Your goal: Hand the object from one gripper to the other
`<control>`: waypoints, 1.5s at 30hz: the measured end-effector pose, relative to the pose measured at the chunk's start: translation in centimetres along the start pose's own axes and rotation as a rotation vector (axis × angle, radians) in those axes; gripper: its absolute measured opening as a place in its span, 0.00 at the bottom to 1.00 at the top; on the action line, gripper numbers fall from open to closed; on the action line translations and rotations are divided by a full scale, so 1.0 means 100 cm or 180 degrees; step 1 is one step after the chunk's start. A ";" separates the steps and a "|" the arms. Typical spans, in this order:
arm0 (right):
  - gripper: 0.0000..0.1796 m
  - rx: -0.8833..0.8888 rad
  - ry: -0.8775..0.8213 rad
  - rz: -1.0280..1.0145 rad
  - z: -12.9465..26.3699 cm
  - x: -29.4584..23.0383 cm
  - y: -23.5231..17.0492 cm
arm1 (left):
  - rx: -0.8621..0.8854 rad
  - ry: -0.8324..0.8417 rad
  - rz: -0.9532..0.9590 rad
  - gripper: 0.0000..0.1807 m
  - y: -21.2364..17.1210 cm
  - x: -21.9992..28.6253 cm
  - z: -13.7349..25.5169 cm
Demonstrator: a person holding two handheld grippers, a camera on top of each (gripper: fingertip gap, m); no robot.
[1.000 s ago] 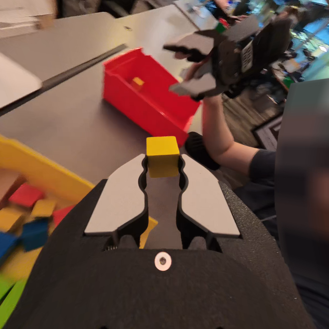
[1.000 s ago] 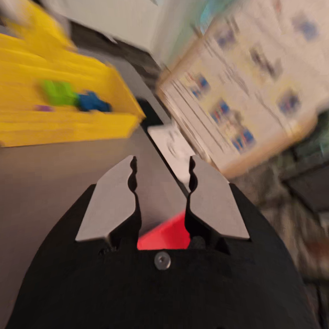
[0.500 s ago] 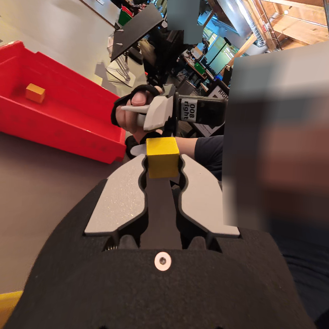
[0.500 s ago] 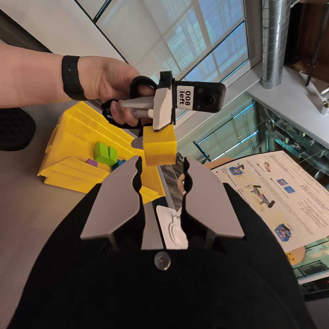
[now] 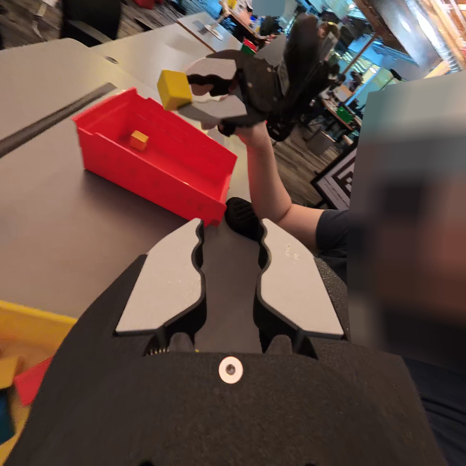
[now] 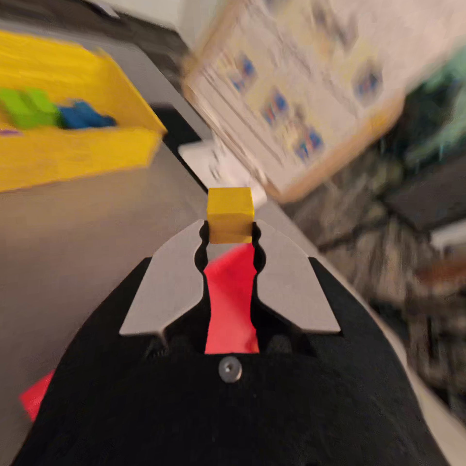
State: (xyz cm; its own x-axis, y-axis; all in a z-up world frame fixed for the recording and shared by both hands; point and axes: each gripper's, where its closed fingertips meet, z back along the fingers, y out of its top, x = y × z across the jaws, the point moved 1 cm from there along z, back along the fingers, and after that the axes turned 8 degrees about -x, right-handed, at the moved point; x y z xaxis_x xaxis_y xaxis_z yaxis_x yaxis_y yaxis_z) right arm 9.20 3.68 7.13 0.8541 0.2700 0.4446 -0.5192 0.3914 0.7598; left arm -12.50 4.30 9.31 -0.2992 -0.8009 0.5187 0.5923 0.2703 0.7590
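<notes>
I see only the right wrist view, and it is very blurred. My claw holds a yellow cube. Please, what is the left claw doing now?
Observer: The left claw is open and empty, low over the grey table.
Operator: Is my claw near the red bin?
Observer: In the left wrist view your right claw holds the yellow cube in the air above the far side of the red bin.
Operator: Is the bin empty?
Observer: No, one small orange block lies inside it.
</notes>
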 end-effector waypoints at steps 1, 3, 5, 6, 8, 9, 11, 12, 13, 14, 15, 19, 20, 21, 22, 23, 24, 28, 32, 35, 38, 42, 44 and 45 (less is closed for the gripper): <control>0.19 -0.0416 -0.0163 -0.0350 -0.008 0.025 -0.032 | 0.0011 0.0062 0.0010 0.22 -0.001 -0.002 0.004; 0.19 -0.1268 -0.0218 -0.1007 -0.023 0.050 -0.099 | 0.0026 0.0106 0.0039 0.22 -0.002 -0.003 0.009; 0.19 -0.1673 -0.0030 -0.1467 -0.042 0.050 -0.142 | 0.0037 0.0140 0.0070 0.21 -0.002 -0.005 0.011; 0.19 -0.1774 0.0067 -0.1643 -0.051 0.047 -0.156 | 0.0030 0.0165 0.0087 0.21 -0.002 -0.006 0.011; 0.19 -0.1872 0.0171 -0.1977 -0.068 0.042 -0.170 | -0.0040 0.0206 0.0119 0.21 -0.006 -0.009 0.009; 0.19 -0.1941 0.0183 -0.2103 -0.073 0.040 -0.175 | -0.0085 0.0213 0.0129 0.20 -0.007 -0.010 0.008; 0.19 -0.2127 0.0168 -0.2228 -0.079 0.035 -0.185 | -0.0149 0.0218 0.0128 0.20 -0.009 -0.010 0.005; 0.19 -0.2210 0.0150 -0.2279 -0.081 0.033 -0.190 | -0.0173 0.0229 0.0124 0.20 -0.010 -0.010 0.003; 0.19 -0.2289 0.0111 -0.2315 -0.082 0.032 -0.194 | -0.0197 0.0241 0.0120 0.20 -0.011 -0.010 0.002; 0.19 -0.2373 0.0065 -0.2353 -0.083 0.032 -0.199 | -0.0225 0.0250 0.0117 0.20 -0.012 -0.010 0.000; 0.19 -0.2460 0.0057 -0.2385 -0.083 0.030 -0.204 | -0.0257 0.0252 0.0120 0.20 -0.013 -0.010 -0.001; 0.19 -0.2631 0.0029 -0.2509 -0.087 0.027 -0.219 | -0.0393 0.0284 0.0137 0.20 -0.019 -0.012 -0.006; 0.19 -0.2656 0.0034 -0.2533 -0.088 0.027 -0.221 | -0.0410 0.0287 0.0132 0.20 -0.020 -0.012 -0.006; 0.19 -0.2674 0.0019 -0.2534 -0.089 0.027 -0.223 | -0.0416 0.0283 0.0129 0.20 -0.020 -0.011 -0.006; 0.19 -0.2704 -0.0008 -0.2509 -0.089 0.027 -0.225 | -0.0417 0.0273 0.0131 0.20 -0.020 -0.011 -0.006; 0.19 -0.2725 -0.0025 -0.2486 -0.090 0.027 -0.227 | -0.0415 0.0267 0.0134 0.20 -0.020 -0.011 -0.006; 0.19 -0.2726 -0.0042 -0.2483 -0.091 0.027 -0.227 | -0.0414 0.0267 0.0136 0.20 -0.020 -0.011 -0.006; 0.19 -0.2729 -0.0101 -0.2460 -0.093 0.029 -0.229 | -0.0435 0.0273 0.0143 0.20 -0.021 -0.011 -0.008; 0.19 -0.2667 -0.0115 -0.2499 -0.094 0.031 -0.230 | -0.0458 0.0269 0.0133 0.20 -0.021 -0.010 -0.009; 0.19 -0.2709 -0.0094 -0.2499 -0.093 0.030 -0.231 | -0.0479 0.0265 0.0146 0.20 -0.022 -0.011 -0.010; 0.19 -0.2825 -0.0044 -0.2518 -0.088 0.026 -0.232 | -0.0497 0.0265 0.0155 0.20 -0.023 -0.011 -0.011; 0.19 -0.2771 -0.0123 -0.2479 -0.091 0.030 -0.232 | -0.0522 0.0264 0.0145 0.20 -0.024 -0.010 -0.012; 0.19 -0.2709 -0.0136 -0.2484 -0.093 0.032 -0.231 | -0.0527 0.0263 0.0153 0.20 -0.024 -0.010 -0.012; 0.19 -0.2681 -0.0145 -0.2484 -0.094 0.032 -0.230 | -0.0528 0.0264 0.0157 0.20 -0.024 -0.011 -0.012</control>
State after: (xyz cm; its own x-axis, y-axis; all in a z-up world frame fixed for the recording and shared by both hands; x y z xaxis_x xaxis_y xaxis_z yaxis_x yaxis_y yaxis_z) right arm 23.64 3.78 -13.39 0.9437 -0.3301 0.0218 0.3106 0.9068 0.2851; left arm -12.69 3.83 6.43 -0.2081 -0.8319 0.5143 0.7221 0.2240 0.6545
